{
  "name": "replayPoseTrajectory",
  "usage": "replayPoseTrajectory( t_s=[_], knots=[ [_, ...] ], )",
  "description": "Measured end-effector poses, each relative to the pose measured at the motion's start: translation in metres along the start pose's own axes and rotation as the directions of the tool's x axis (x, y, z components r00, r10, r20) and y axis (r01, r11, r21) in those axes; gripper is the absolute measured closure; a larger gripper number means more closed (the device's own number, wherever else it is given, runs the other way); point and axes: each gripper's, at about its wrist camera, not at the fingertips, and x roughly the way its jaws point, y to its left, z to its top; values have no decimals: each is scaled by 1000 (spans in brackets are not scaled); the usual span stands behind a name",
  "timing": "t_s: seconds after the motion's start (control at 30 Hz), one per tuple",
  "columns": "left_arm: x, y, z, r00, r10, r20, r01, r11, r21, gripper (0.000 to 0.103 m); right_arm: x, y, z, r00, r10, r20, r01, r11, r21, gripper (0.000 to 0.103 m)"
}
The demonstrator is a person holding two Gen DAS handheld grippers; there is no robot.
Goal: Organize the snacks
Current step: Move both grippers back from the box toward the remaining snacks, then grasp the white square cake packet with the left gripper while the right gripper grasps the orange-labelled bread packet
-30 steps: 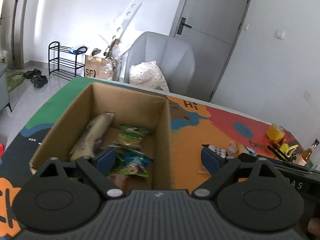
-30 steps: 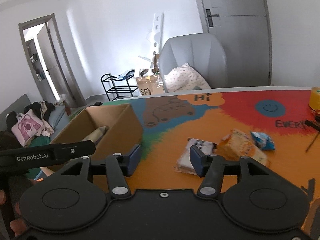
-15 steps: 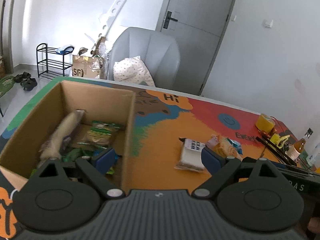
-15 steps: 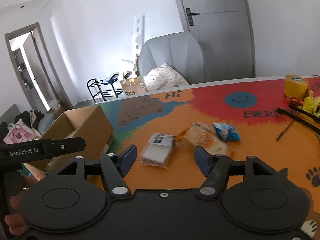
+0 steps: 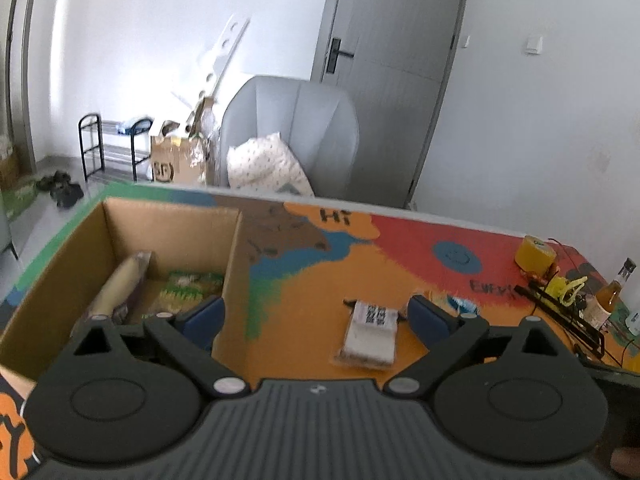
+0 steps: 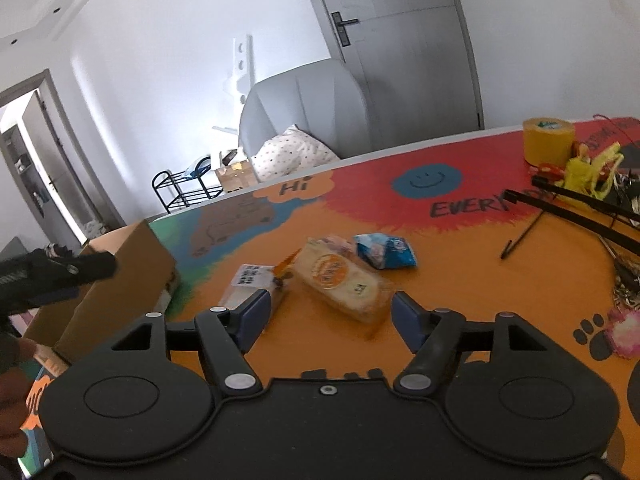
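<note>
An open cardboard box stands on the left of the colourful table mat and holds a long tan packet and green packets. A clear pack with a white label, a bread pack with an orange logo and a small blue packet lie on the orange patch. My left gripper hangs over the box's right wall, its jaws opening, nothing between them. My right gripper is opening too, just short of the bread pack, without touching it.
A yellow tape roll, yellow clips, black rods, a pen and a small bottle crowd the right of the table. Behind the far edge stands a grey chair with a cushion.
Both grippers have swung to the right: the box has slid leftward in both views and the loose packs have come closer. Both pairs of jaws stand wider than before.
</note>
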Motion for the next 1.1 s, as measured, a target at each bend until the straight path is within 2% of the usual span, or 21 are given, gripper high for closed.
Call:
replayPoseTrajectory(
  t_s=[0.43, 0.5, 0.73, 0.9, 1.03, 1.1],
  knots=[
    [47, -34, -8, 993, -74, -93, 77, 997, 28, 6, 23, -20, 4, 1000, 19, -21, -19, 1000, -8, 34],
    [57, -38, -10, 991, -79, -108, 82, 996, 30, 7, 27, -21, 6, 999, 21, -25, -22, 1000, -17, 30],
    [91, -44, -19, 982, -84, -169, 91, 995, 33, 8, 43, -22, 7, 998, 23, -50, -26, 998, -52, 29],
    [109, -46, -23, 975, -92, -204, 102, 994, 37, 15, 47, -21, 7, 999, 25, -43, -29, 995, -99, 16],
    [122, -44, -26, 969, -94, -226, 104, 994, 32, 23, 53, -17, 9, 998, 29, -56, -38, 987, -157, 16],
    [129, -43, -27, 966, -93, -242, 104, 994, 34, 34, 57, -15, 9, 997, 34, -62, -44, 983, -178, 16]
  ],
)
